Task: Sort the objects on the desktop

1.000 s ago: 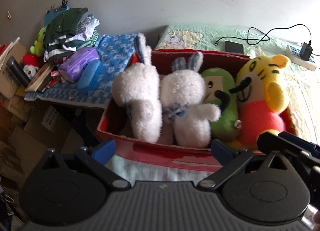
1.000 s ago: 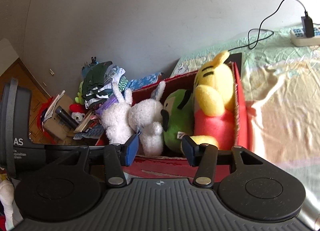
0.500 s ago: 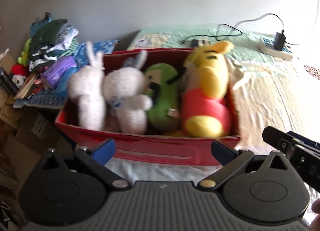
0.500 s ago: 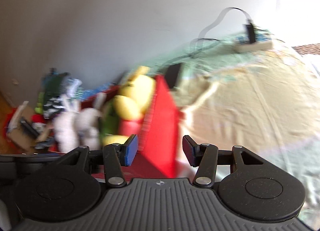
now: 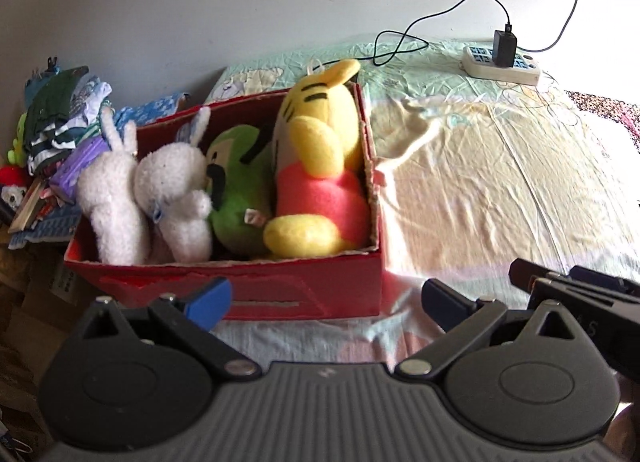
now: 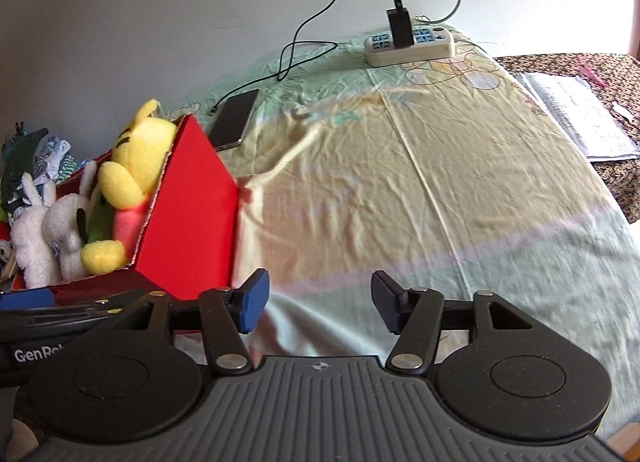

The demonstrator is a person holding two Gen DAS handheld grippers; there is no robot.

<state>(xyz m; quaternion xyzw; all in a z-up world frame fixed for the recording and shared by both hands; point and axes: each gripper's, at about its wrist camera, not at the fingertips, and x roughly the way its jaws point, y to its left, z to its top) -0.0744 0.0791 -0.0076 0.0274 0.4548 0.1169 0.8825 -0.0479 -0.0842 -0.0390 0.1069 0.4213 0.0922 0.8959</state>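
Four plush toys are packed upright in a red box (image 5: 280, 294) on the bed (image 5: 500, 189): two white rabbits (image 5: 116, 201) at the left, a green toy (image 5: 236, 217) beside them, a yellow tiger (image 5: 320, 165) at the right end; the left tool (image 5: 326, 298) is held wide before the box, gripping nothing; the right tool (image 6: 318, 308) is spread wide and empty over bare sheet; a phone (image 6: 234, 119) is seen behind the box, a power strip (image 6: 410, 43) near the wall.

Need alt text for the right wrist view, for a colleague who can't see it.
The open, empty right gripper points over a wrinkled bedsheet. At left is a red box of plush toys; farther back are a phone and a power strip.
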